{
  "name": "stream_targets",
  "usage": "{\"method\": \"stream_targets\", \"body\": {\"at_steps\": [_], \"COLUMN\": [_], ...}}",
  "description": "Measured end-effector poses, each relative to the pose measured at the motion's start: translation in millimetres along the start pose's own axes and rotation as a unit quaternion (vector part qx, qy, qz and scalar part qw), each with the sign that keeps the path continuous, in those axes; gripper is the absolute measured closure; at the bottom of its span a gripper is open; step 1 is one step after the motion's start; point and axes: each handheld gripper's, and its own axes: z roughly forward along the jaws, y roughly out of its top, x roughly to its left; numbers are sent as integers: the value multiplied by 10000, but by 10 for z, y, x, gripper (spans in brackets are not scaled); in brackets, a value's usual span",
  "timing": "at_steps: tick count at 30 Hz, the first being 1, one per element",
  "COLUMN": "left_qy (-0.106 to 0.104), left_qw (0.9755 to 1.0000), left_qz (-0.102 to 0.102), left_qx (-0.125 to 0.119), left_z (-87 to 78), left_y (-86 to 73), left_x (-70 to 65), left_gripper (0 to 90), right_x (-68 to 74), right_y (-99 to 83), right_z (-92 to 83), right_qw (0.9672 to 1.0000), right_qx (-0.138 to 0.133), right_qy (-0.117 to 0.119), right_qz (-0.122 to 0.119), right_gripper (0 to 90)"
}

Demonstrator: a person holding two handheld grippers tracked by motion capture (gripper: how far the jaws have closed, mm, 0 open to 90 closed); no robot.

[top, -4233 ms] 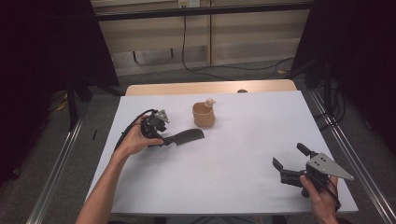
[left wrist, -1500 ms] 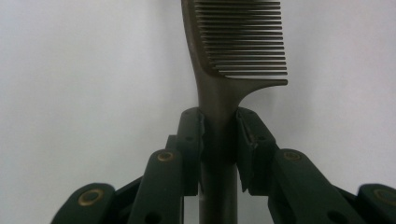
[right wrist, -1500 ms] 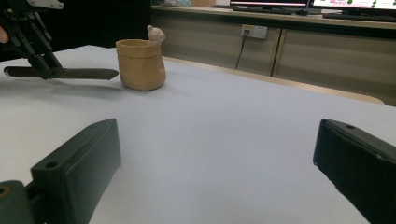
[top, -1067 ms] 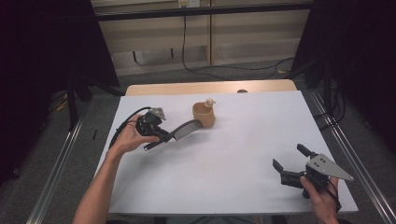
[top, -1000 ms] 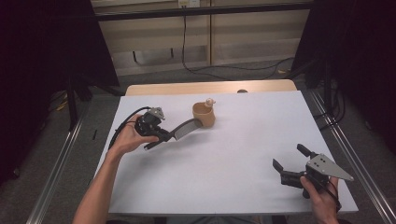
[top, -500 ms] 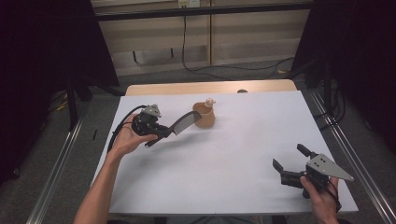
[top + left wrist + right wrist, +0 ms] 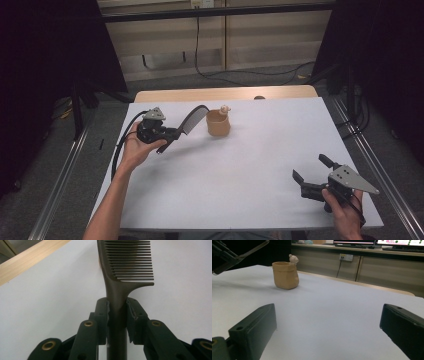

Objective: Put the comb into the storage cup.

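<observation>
My left gripper (image 7: pixel 175 134) is shut on the handle of a dark comb (image 7: pixel 194 118), held above the table at the left. In the left gripper view the two jaws clamp the comb (image 7: pixel 117 287) by its handle, teeth pointing right. The comb's toothed end reaches up toward a tan pot (image 7: pixel 218 123) with a small bear figure on its rim; the two look apart. My right gripper (image 7: pixel 314 176) rests near the table's front right, open with nothing between its jaws. In the right gripper view the pot (image 7: pixel 285 275) stands far off to the left.
The white table (image 7: pixel 250 165) ends in a wooden strip (image 7: pixel 225 94) at the far edge. Metal rails (image 7: pixel 365 150) run along both sides. Cables lie on the floor behind. In the right gripper view, monitors (image 7: pixel 387 242) stand on a far desk.
My left hand has lifted the comb off the table and swung its toothed end up and toward the pot. The right gripper has stayed put.
</observation>
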Motion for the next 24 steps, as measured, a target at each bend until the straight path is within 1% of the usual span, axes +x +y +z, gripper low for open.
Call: {"method": "stream_targets", "body": {"at_steps": [2, 4, 5, 6, 7, 8, 9, 10, 11, 13, 14, 15, 17, 18, 19, 20, 21, 22, 23, 24], "left_qy": [10, 11, 47, 25, 48, 45, 40, 76, 100, 109, 149, 109, 142, 222, 222, 141, 141, 155, 155, 231], "left_qw": [10000, 9999, 9998, 9998, 9996, 9995, 9991, 9991, 9989, 9982, 9980, 9977, 9973, 9968, 9968, 9961, 9961, 9951, 9951, 9936], "left_qz": [-7, 7, -17, 11, 28, 2, -15, 55, 54, -14, 16, -53, -43, 18, 18, -41, -41, -47, -47, -13], "left_qx": [-22, -148, -204, -214, -292, -319, -419, -420, -465, -591, -619, -666, -712, -770, -770, -870, -870, -977, -977, -1106], "left_z": [-2, -17, -26, -32, -33, -41, -37, -42, -45, -45, -54, -51, -60, -68, -68, -71, -71, -72, -72, -78], "left_y": [0, 6, 13, 17, 22, 30, 37, 41, 48, 51, 56, 57, 66, 73, 73, 80, 80, 91, 91, 107], "left_x": [-6, -28, -38, -38, -42, -46, -53, -51, -53, -58, -50, -57, -61, -61, -61, -69, -69, -78, -78, -84], "left_gripper": [729, 728, 729, 728, 728, 728, 728, 728, 728, 728, 728, 728, 728, 728, 728, 728, 728, 728, 728, 728], "right_x": [1, 1, 2, 1, 1, 1, 1, 0, 0, 1, 1, 1, 1, 1, -1, -1, -2, -1, -2, -1], "right_y": [0, 0, 0, 0, 0, 0, 0, 0, 0, 0, 0, 0, 0, 0, -1, 0, 0, 0, 0, 1], "right_z": [1, 1, 0, 0, 0, 0, 0, 0, 0, 0, 0, 0, 1, 1, 2, 2, 2, 2, 2, 1], "right_qw": [10000, 10000, 10000, 10000, 10000, 10000, 10000, 10000, 10000, 10000, 10000, 10000, 10000, 10000, 10000, 10000, 10000, 10000, 10000, 10000], "right_qx": [2, -5, 4, 0, -3, -4, -2, -7, -7, -5, -9, -9, -8, -4, -3, -3, -7, -8, -15, -22], "right_qy": [-3, -1, -4, 5, 2, 4, 7, 3, 5, 6, 6, 5, 2, 1, 3, 0, 0, -17, -15, -16], "right_qz": [-3, -14, -3, 0, -2, 2, 1, -6, -3, 2, -1, -4, 0, 8, 7, 7, 7, 18, 21, 25], "right_gripper": [1, 1, 1, 2, 1, 1, 1, 1, 1, 1, 1, 1, 1, 1, 1, 1, 1, 1, 1, 1]}}
